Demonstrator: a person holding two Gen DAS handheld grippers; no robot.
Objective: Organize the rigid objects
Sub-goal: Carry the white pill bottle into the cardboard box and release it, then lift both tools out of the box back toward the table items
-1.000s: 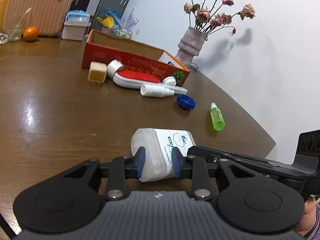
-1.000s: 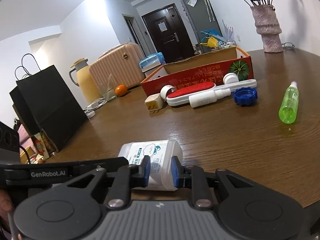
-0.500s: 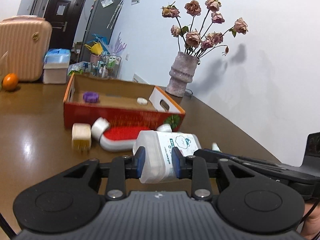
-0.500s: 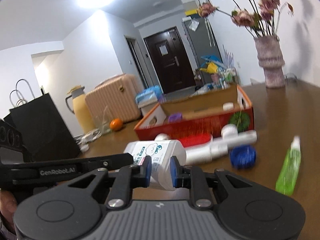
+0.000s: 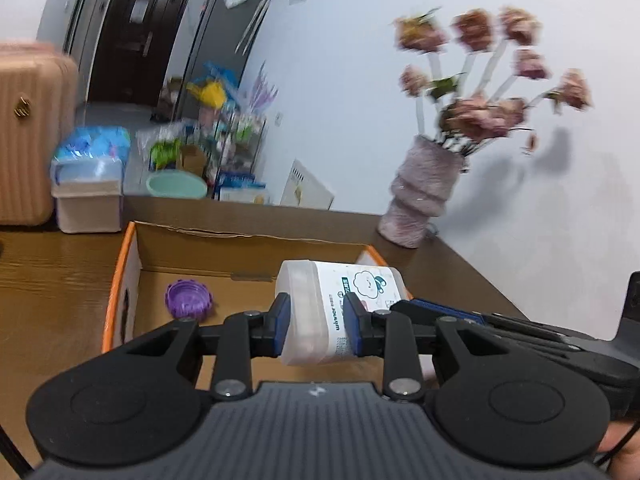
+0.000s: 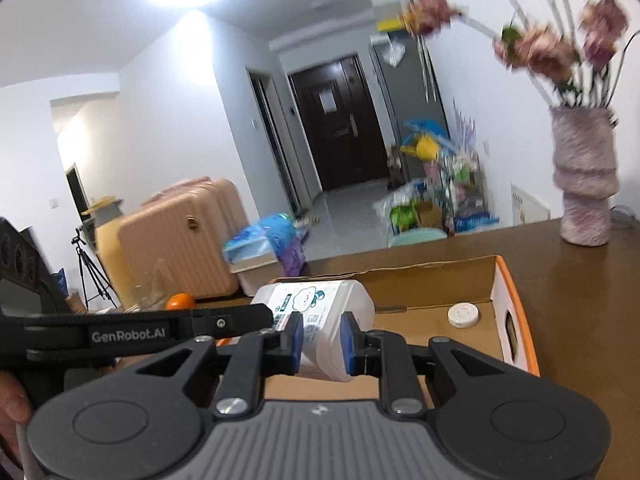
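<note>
Both grippers hold one white plastic container (image 5: 340, 300) with a cloud label, one at each end, above the open cardboard box (image 5: 240, 254). My left gripper (image 5: 316, 330) is shut on its left end. My right gripper (image 6: 320, 344) is shut on its right end; the container (image 6: 316, 312) also shows in the right wrist view. Inside the box (image 6: 496, 304) lie a purple cap (image 5: 187, 298) at the left and a white round cap (image 6: 463, 315) at the right.
A pink vase (image 5: 420, 200) with dried roses stands on the brown table (image 5: 48, 280) right of the box. A pink suitcase (image 6: 176, 240), a tissue box (image 5: 90, 192) and an orange (image 6: 180, 301) lie beyond the box's left side.
Both grippers have lifted the container off the table and carried it forward over the box. The brush, bottles and caps in front of the box have dropped out of view.
</note>
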